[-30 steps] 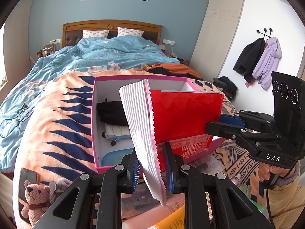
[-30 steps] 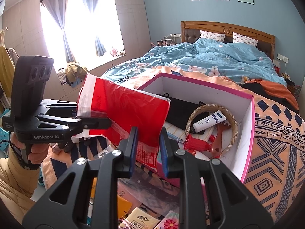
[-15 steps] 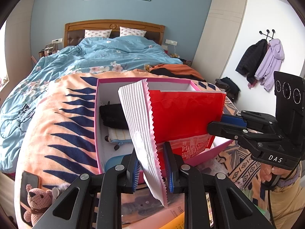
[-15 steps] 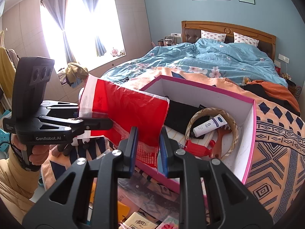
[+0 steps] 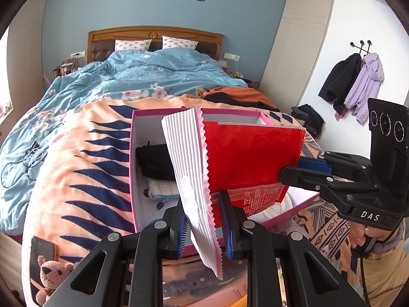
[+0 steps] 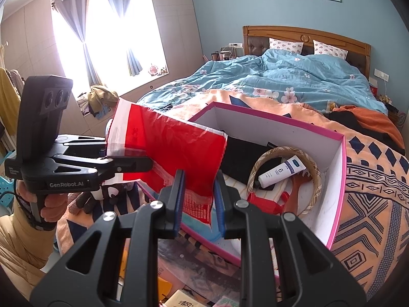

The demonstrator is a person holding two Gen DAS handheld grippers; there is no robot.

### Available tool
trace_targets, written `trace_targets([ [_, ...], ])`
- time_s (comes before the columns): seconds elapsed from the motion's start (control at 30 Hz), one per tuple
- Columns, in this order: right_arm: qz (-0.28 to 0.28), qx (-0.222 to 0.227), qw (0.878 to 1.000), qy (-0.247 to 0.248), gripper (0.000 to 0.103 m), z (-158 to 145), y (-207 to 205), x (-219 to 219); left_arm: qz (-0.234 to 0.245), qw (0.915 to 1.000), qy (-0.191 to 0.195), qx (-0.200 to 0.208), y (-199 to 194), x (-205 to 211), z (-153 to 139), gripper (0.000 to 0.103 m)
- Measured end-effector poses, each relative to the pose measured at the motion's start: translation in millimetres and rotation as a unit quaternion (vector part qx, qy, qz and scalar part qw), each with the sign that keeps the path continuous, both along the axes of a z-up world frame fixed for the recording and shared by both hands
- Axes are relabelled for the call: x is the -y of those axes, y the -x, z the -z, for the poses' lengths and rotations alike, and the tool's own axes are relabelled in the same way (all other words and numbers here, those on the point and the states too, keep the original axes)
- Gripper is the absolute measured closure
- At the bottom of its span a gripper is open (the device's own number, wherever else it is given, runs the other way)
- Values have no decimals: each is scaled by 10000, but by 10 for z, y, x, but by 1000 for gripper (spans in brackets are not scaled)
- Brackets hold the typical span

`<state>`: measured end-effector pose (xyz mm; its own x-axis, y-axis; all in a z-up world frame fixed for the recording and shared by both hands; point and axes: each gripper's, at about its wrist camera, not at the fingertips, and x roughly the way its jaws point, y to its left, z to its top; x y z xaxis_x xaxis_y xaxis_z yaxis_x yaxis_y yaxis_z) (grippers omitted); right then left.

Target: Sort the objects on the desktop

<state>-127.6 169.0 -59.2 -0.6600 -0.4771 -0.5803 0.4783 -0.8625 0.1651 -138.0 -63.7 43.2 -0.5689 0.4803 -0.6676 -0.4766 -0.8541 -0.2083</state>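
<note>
"DAS" on right gripper [image 5: 301, 171], "GenRobot.AI" on left gripper [image 6: 143, 165], "6" on tube [image 6: 281, 171]

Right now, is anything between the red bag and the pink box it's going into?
Nothing visible. The red bag, held by both grippers, hangs over the pink box near edge. A hoop and tube sit farther right inside.

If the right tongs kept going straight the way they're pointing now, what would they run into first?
The right tongs, shut on the red packet, point down toward the pink box. Probably its near wall comes first, or the black item inside; depth is unclear.
</note>
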Motion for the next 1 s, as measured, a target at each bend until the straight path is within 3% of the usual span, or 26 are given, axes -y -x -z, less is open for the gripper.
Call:
trace_targets([
  [1.0,37,-5,10000,-65,79,-9,213,-2,-115,9999,-38,67,209,-4,17,81],
])
